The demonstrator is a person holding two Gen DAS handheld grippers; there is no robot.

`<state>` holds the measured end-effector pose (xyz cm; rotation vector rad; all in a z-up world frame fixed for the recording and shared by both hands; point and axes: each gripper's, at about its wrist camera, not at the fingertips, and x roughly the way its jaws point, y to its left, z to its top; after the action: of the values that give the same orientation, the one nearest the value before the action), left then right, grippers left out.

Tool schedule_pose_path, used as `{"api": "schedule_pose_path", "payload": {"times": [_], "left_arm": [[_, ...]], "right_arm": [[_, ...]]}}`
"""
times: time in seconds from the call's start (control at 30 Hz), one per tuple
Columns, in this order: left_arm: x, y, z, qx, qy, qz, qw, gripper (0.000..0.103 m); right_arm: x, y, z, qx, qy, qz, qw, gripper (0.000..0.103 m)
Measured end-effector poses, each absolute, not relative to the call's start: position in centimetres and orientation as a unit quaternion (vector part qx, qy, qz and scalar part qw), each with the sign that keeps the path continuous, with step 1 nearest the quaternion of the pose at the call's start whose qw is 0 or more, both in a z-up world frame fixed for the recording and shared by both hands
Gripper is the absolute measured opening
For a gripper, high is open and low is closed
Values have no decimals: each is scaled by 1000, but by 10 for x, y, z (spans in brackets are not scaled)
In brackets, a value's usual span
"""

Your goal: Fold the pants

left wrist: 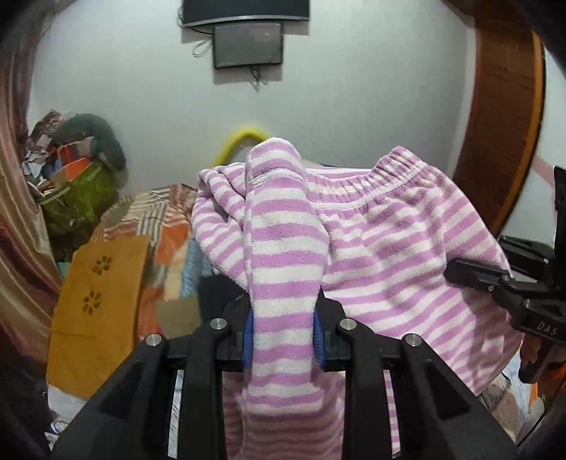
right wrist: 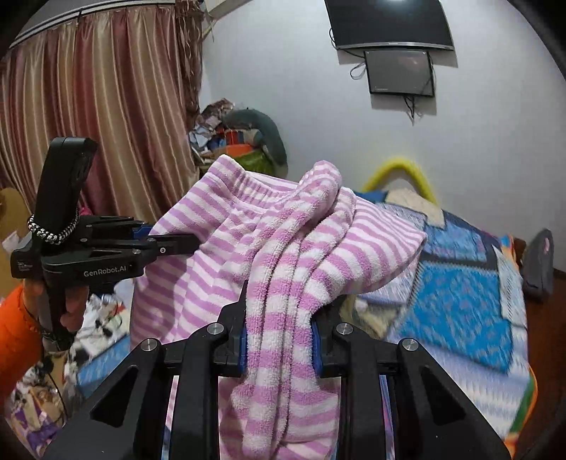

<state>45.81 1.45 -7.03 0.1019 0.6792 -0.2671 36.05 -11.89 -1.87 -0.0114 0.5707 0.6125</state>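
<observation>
Pink-and-white striped fleece pants [left wrist: 371, 226] hang bunched, pinched by both the left gripper [left wrist: 283, 329], marked "GenRobot.AI", and the right gripper [right wrist: 279, 339], marked "DAS" at 3 o'clock.

You can read "GenRobot.AI" on the side of your left gripper [right wrist: 177, 247] and "DAS" on your right gripper [left wrist: 456, 270].

Bedroom in a lived-in home.
Bed under a patterned blue quilt [right wrist: 460, 300]; striped brown curtains [right wrist: 106, 116]; flat television [right wrist: 389, 24] wall-mounted above a smaller dark screen [right wrist: 399, 72], cables hanging loose; heap of bags and clothes [left wrist: 78, 170] stacked in the corner against the pale wall [left wrist: 353, 88].
</observation>
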Motion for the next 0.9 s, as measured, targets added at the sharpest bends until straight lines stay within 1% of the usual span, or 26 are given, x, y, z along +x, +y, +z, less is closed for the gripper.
{"api": "schedule_pose_path", "payload": {"times": [0.13,0.27,0.4,0.53,0.57,0.6,0.63,0.73,0.77,0.83,0.9], "left_arm": [[494,39,-77,53,324,-120,937,26],[542,63,-108,51,347,-114,929,26],[586,84,-175,24,400,-105,910,28],[620,108,-254,7,474,-86,877,29],[621,114,-262,1,473,-91,877,34],[619,121,-264,-9,464,-98,880,42],[616,128,-261,-16,455,-100,885,44],[604,137,-246,13,436,-75,897,44],[602,138,-241,30,432,-57,900,44],[595,146,-237,66,432,-3,899,43],[588,160,-234,67,439,16,896,41]], "right_arm": [[400,-99,-27,8,276,304,912,23],[441,-76,-50,10,289,307,907,23],[475,-62,-91,9,320,300,898,23],[511,-54,-155,1,394,275,877,24],[518,-54,-171,-7,412,262,873,24],[523,-58,-182,-12,424,255,869,27],[526,-66,-189,-4,428,261,865,28],[521,-82,-183,15,425,270,864,30],[518,-83,-179,4,421,270,866,31],[508,-86,-171,-29,415,258,872,35],[501,-94,-166,-52,413,245,875,36]]}}
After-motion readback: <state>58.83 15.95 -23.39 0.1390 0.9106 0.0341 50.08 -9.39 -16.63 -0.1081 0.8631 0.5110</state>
